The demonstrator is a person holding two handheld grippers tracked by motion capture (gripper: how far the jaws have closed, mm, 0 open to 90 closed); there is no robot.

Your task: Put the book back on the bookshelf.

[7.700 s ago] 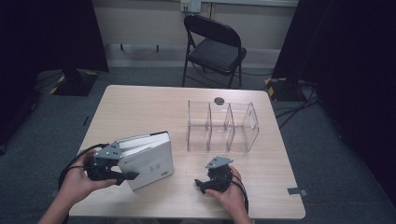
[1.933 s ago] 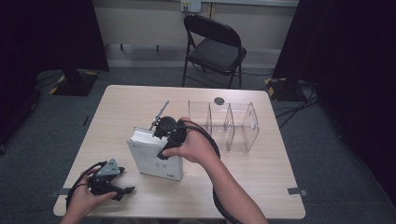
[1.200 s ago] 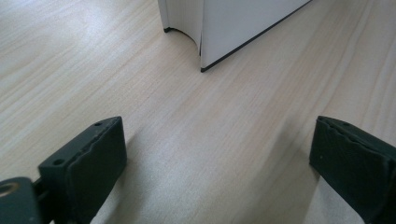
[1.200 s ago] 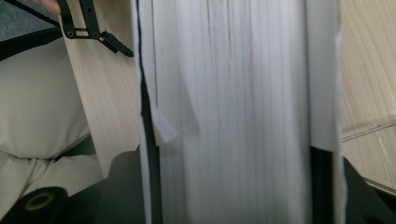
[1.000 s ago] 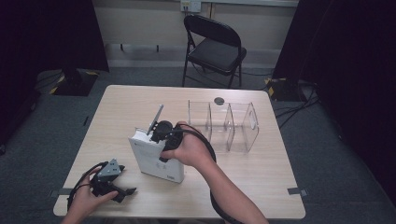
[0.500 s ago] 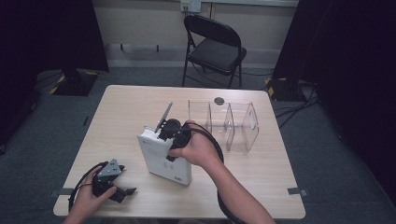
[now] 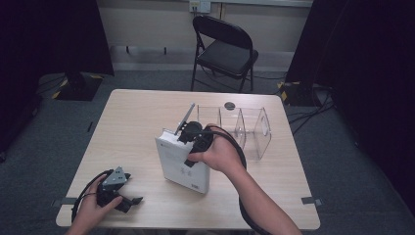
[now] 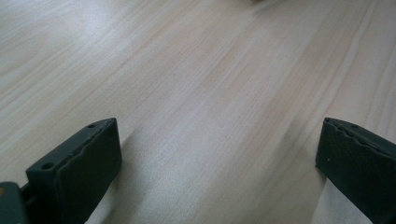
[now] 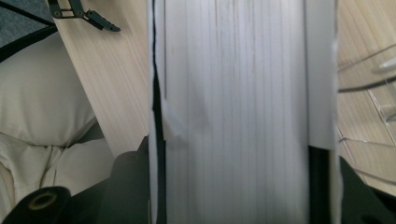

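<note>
A thick white book (image 7: 182, 165) stands tilted on its lower edge at the middle of the table (image 7: 132, 117). My right gripper (image 7: 189, 133) is shut on the book's top end, one jaw on each cover. In the right gripper view the book's page edge (image 9: 233, 107) runs upward between the two black jaws. My left gripper (image 7: 128, 199) lies near the table's front left corner, held by a hand. It is open, with bare wood between its fingers (image 8: 84, 163).
A clear plastic divider rack (image 7: 244, 129) stands just right of the book, toward the back. A small black disc (image 7: 229, 105) lies behind it. A folding chair (image 7: 222, 49) stands beyond the table's far edge.
My right gripper has carried the book to the right toward the clear rack and stood it more upright. The left gripper has stayed at the front left corner.
</note>
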